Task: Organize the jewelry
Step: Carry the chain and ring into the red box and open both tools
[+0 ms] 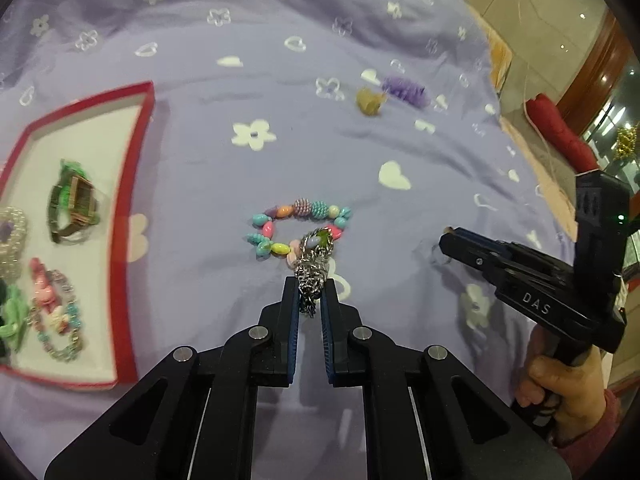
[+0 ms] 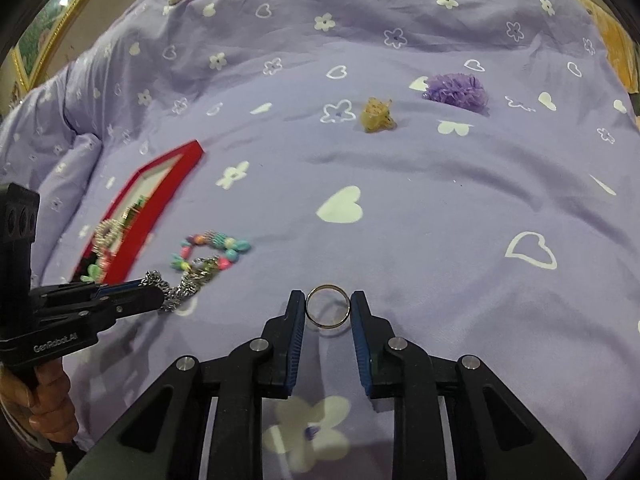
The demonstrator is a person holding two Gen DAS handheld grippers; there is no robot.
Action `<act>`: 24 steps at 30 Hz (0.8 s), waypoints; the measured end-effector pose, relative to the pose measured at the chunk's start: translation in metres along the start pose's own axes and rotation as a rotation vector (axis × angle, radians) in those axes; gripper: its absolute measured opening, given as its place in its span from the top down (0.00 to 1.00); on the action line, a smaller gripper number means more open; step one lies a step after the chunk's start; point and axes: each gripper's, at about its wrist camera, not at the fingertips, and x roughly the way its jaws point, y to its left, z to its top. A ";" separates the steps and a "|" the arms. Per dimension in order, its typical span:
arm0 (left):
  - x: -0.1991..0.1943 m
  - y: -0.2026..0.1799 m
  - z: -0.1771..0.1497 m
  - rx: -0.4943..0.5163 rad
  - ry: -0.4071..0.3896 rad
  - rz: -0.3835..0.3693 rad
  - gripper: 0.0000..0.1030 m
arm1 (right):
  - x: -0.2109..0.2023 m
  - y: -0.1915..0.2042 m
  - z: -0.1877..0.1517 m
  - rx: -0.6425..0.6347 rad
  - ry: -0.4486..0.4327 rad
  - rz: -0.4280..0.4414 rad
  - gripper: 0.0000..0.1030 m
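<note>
Two claws grip things: the left gripper [image 1: 310,300] pinches a silver chain [image 1: 314,264] that stretches away toward the bead bracelet [image 1: 298,226]. Only the right wrist view shows the right gripper [image 2: 328,312] clamped on a ring [image 2: 328,306] standing on edge

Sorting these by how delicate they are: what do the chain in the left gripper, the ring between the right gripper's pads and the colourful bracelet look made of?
Chain: looks like silver-toned metal, with shiny, glinting links.
Ring: probably polished metal, a thin plain band with bright reflections; gold or silver tone is unclear.
Bracelet: likely plastic beads, glossy pastel colours, two with a bumpy texture.
</note>
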 end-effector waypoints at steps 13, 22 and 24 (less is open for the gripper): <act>-0.061 0.005 0.005 -0.012 -0.123 -0.014 0.92 | -0.025 0.040 0.005 -0.027 -0.036 0.110 0.78; -0.097 0.024 0.005 -0.051 -0.195 0.003 0.92 | -0.029 0.071 0.007 -0.075 -0.037 0.156 0.78; -0.104 0.030 0.004 -0.062 -0.208 0.014 0.92 | -0.027 0.078 0.007 -0.086 -0.032 0.168 0.78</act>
